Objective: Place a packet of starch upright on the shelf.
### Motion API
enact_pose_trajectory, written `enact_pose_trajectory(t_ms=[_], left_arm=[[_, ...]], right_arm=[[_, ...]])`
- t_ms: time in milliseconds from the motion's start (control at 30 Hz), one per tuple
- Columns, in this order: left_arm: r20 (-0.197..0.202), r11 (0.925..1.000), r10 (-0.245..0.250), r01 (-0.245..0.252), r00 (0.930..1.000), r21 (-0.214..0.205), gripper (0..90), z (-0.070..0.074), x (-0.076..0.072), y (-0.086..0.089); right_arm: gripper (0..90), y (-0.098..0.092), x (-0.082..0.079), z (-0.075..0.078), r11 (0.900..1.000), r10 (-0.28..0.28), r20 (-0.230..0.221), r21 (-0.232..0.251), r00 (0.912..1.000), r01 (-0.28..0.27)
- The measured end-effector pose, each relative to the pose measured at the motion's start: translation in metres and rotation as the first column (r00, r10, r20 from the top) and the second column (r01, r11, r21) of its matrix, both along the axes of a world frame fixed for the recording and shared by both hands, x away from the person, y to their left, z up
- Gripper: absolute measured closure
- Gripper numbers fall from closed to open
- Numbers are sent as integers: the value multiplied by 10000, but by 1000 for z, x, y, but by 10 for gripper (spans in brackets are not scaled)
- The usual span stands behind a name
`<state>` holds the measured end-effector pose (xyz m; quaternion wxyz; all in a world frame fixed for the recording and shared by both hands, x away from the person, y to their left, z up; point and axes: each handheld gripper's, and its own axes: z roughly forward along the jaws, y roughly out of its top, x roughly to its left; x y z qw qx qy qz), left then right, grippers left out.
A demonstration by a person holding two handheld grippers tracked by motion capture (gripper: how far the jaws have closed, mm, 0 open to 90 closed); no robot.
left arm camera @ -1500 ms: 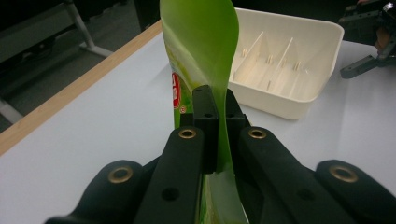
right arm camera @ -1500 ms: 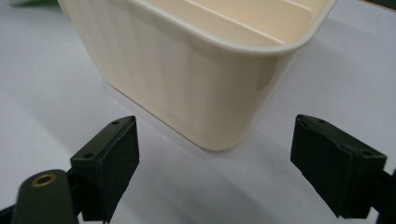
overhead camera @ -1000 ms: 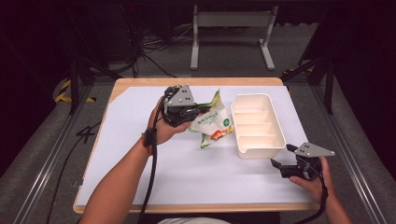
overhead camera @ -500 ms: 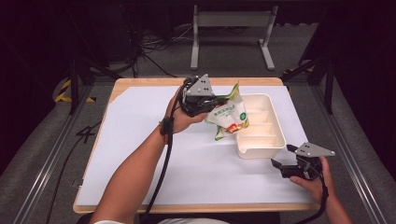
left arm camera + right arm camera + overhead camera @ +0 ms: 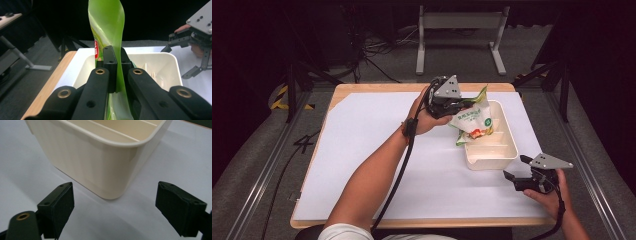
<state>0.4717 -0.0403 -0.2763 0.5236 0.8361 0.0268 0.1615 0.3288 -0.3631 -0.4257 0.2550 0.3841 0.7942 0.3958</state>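
So the left hand-held gripper (image 5: 460, 104) is clenched on the top edge of a green and white crinkly plastic snack bag (image 5: 472, 121), and the bag hangs over the far half of the cream plastic divided tray (image 5: 507, 150) on the white-covered desk (image 5: 362, 150). In the left gripper view you can see the pads pinching the flat sealed seam of the bag (image 5: 107, 27), which twists upward above them. Looks like a light, puffy thing to me: soft film, probably slippery, and whatever's inside would likely crush if you squeezed the belly. So that seam is the smart place to grab, flat and strong enough to carry the weight. It'll swing and flop though, so I'd lower it gently into a compartment. The right hand-held gripper (image 5: 517, 170) sits released, jaws wide apart and holding nothing, low on the desk just beside the tray's near corner (image 5: 110, 192).
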Motion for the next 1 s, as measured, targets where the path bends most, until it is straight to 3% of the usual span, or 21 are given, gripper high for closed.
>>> enact_pose_trajectory(t_ms=[267, 600, 767, 900, 1000], left_arm=[[-3, 9999, -99, 99, 10000, 51, 895, -5, 6, -19], [-91, 9991, -331, 329, 9994, -268, 893, -3, 14, -35], [51, 9981, -621, 621, 9981, 52, 892, -3, 11, -46], [23, 9945, -1034, 1033, 9946, 143, 891, -6, 10, -49], [-84, 9942, -1072, 1072, 9942, 111, 890, -6, 10, -50]], right_arm=[[152, -1, -1, 0, 10000, 3, -53, 40, 10000, -3], [152, -1, 0, -2, 10000, 0, -125, 67, 9999, 0], [152, -1, 0, -2, 10000, 24, -180, 73, 9998, -22], [152, -2, -1, -2, 9999, 58, -180, 99, 9998, -56], [152, -2, -1, -2, 9999, 87, -200, 66, 9998, -85]])
